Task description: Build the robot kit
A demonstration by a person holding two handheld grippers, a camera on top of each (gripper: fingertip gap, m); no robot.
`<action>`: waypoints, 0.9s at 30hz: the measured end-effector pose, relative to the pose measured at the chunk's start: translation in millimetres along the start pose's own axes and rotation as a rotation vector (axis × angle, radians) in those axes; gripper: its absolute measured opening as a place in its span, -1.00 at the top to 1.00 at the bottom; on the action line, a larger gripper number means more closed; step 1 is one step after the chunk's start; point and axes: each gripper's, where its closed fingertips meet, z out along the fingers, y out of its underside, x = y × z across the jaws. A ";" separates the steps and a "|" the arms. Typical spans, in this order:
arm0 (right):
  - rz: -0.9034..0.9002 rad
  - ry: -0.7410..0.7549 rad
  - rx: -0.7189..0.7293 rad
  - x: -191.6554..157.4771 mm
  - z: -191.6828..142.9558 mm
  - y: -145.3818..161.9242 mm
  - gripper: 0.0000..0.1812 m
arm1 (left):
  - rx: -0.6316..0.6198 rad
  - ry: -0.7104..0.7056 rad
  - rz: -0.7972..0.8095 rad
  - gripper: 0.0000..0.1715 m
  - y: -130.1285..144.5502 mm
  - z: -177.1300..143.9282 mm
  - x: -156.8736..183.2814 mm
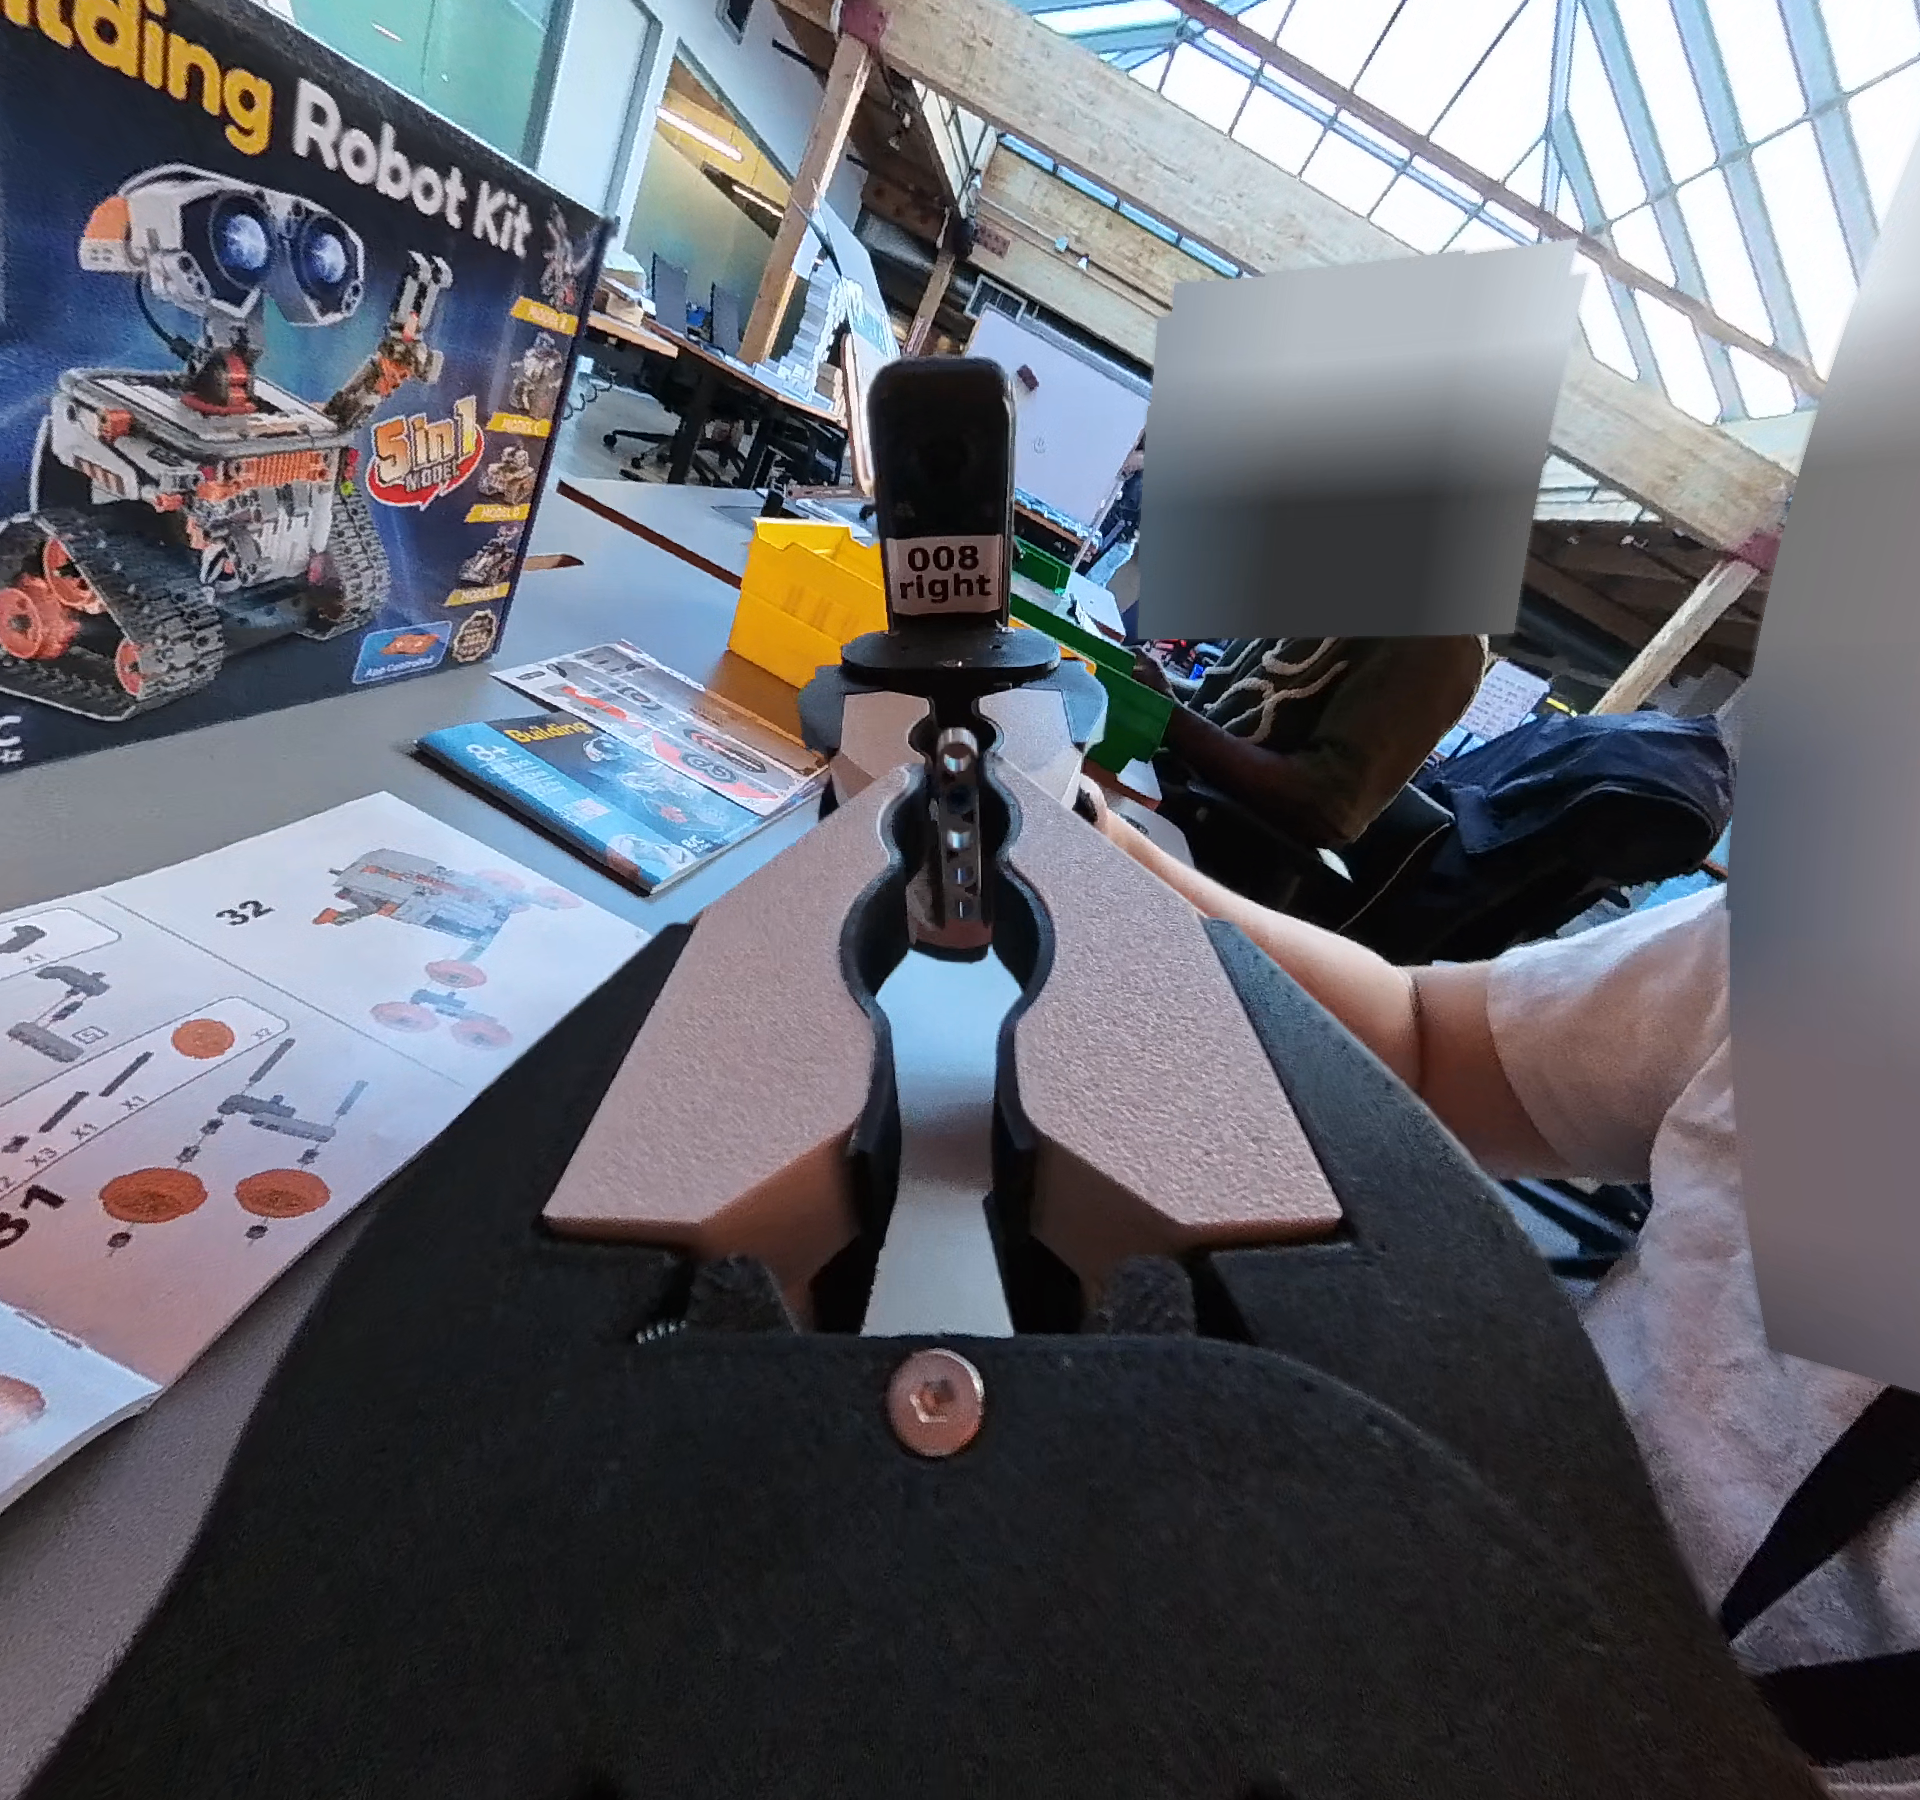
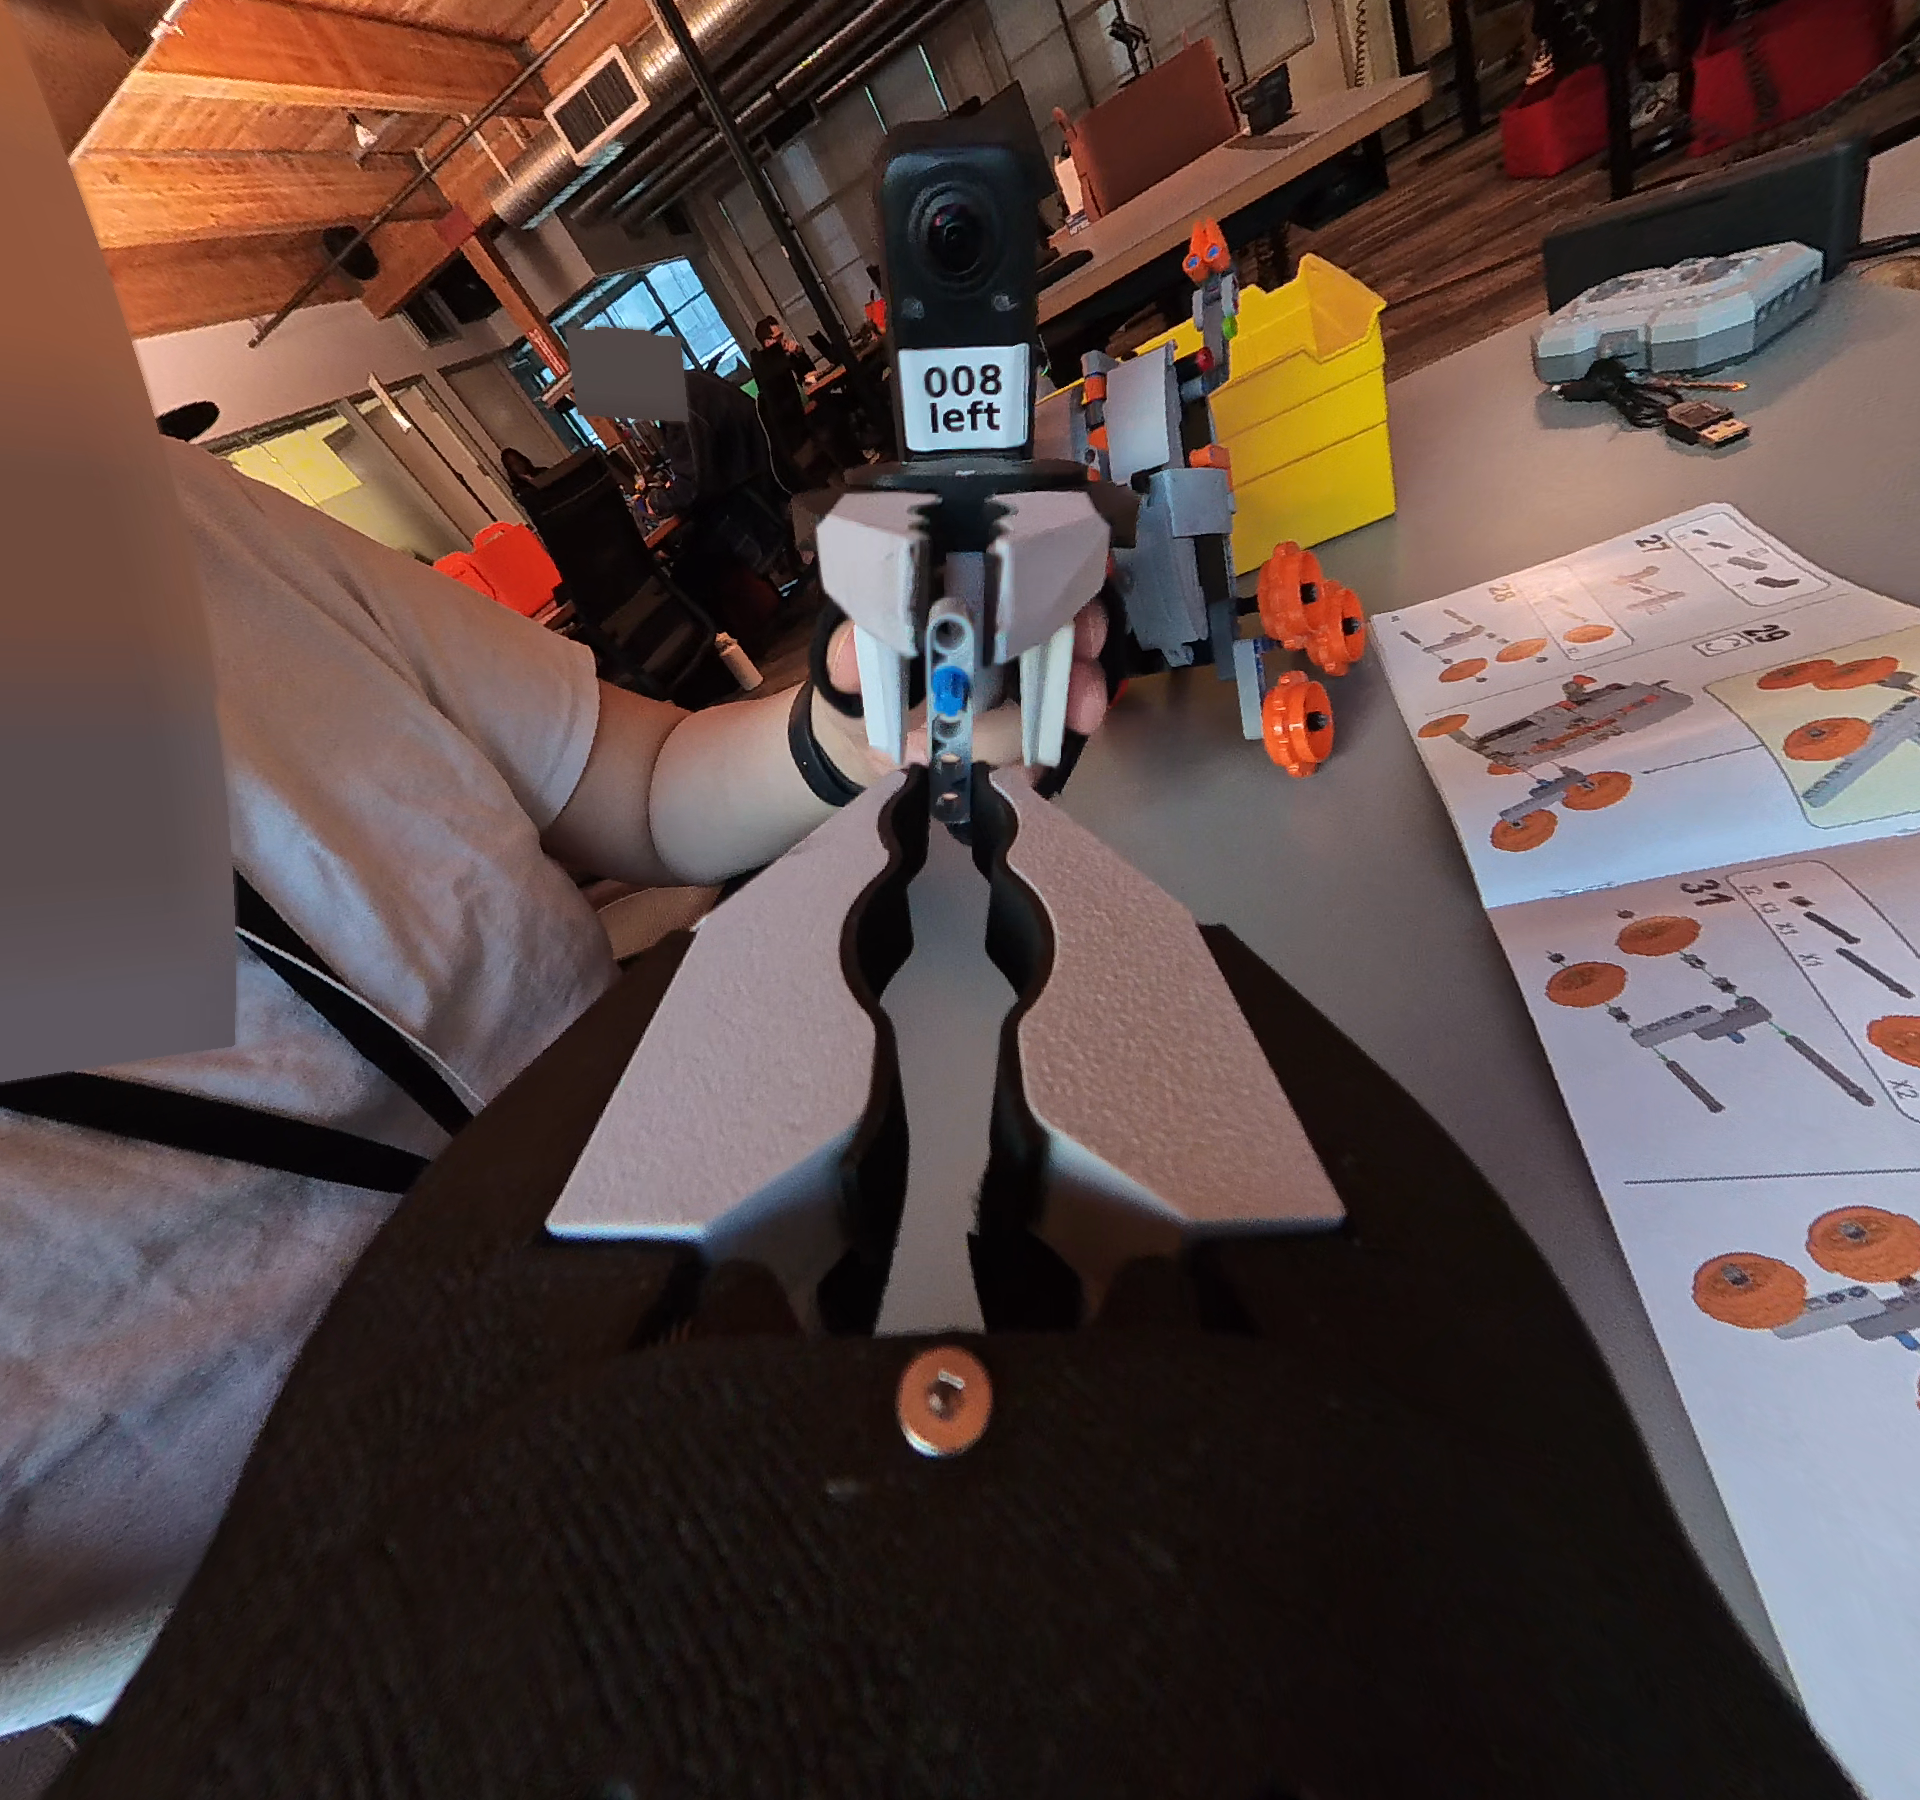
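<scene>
Left wrist view: grey perforated beam (image 1: 958, 841) pinched at tips of left gripper (image 1: 956, 815), jaws nearly together, closed on it. Right gripper (image 1: 951, 711) faces it head-on, tips at beam's far end. Right wrist view: right gripper (image 2: 951, 805) jaws narrow, clamped on the near end of same beam (image 2: 948, 680); blue pin (image 2: 948, 688) sits in one hole. Left gripper (image 2: 951, 607) grips the other end. So beam is held mid-air above grey table (image 2: 1247, 867), btwn both tools.

Handling, my read: light, stiff plastic, smooth so could slip/twist; grip flat sides near ends, keep off pin.

Containers: yellow bin (image 2: 1309, 410) behind half-built model (image 2: 1174, 524) w/ orange wheels (image 2: 1304, 654); contents not visible. Yellow bin (image 1: 800, 607) also seen from left, green bin (image 1: 1101, 701) beside it, contents can't tell. Instruction sheet (image 2: 1662, 815) to right, kit box (image 1: 260, 348) standing at left.
</scene>
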 end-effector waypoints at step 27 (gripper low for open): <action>-0.007 -0.014 0.001 -2.3 2.2 -0.4 0.93 | -0.019 0.012 -0.023 0.89 1.1 0.6 2.2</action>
